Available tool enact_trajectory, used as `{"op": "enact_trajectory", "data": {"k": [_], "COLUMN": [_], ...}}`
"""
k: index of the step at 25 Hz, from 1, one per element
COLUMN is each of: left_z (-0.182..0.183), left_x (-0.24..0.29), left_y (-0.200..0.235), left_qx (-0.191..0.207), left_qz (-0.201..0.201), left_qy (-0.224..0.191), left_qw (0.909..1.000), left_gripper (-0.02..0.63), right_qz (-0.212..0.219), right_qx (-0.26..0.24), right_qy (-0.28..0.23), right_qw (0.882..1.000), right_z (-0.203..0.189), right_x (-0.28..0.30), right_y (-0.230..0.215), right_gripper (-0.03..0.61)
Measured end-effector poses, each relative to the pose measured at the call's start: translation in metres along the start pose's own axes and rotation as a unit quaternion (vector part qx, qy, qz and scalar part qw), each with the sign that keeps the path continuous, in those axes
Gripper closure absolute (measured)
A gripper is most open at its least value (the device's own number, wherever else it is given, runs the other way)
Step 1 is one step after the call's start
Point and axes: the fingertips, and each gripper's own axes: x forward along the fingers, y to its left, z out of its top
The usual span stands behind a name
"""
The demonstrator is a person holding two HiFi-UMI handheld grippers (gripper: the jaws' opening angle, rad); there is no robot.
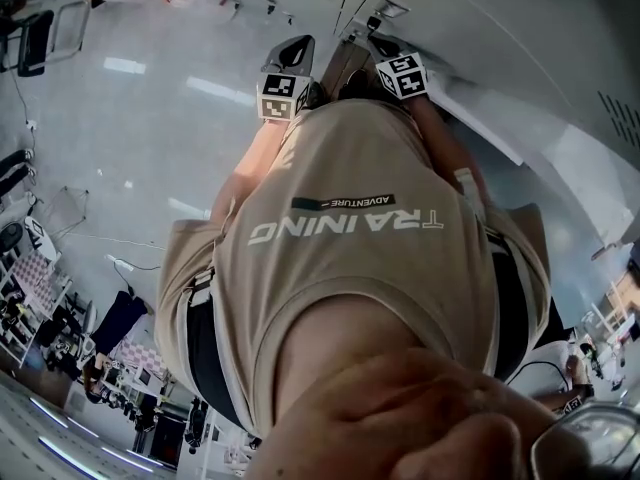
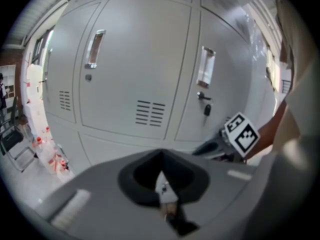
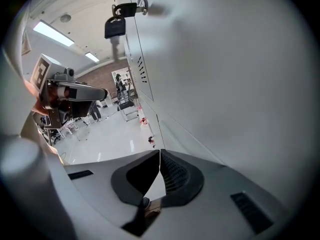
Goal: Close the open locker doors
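Both grippers have their jaws pressed together on nothing. The left gripper (image 2: 161, 179) faces locker doors (image 2: 140, 69) across the upper frame, all seemingly flush. The right gripper (image 3: 160, 154) is just beside a door (image 3: 240, 84) at frame right, below a padlock (image 3: 115, 28). I can't tell whether that door is latched. I'd push it squarely with the closed tips near the lock edge.

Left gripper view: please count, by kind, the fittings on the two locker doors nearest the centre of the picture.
Handles: 2
Locks: 2
Vent grilles: 1
Total: 5
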Motion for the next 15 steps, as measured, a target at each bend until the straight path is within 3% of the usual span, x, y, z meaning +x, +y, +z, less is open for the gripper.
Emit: {"op": "enact_trajectory", "data": {"k": [6, 15], "left_z": [-0.006, -0.005], "left_x": [-0.013, -0.025], "left_y": [-0.003, -0.01], "left_qx": [0.011, 0.033], "left_qz": [-0.012, -0.061], "left_qy": [-0.011, -0.024], "left_qw": [0.9998, 0.9973], "left_gripper": [0.615, 0.615], "right_qz": [-0.008, -0.069], "right_qx": [0.002, 0.025], "right_qy": [-0.031, -0.084], "right_qw": [0.999, 0.994], "right_z": [0.01, 0.027], "right_x": [-0.011, -0.054], "right_y": [0.012, 0.033], "right_gripper": [0.564, 0.565]}}
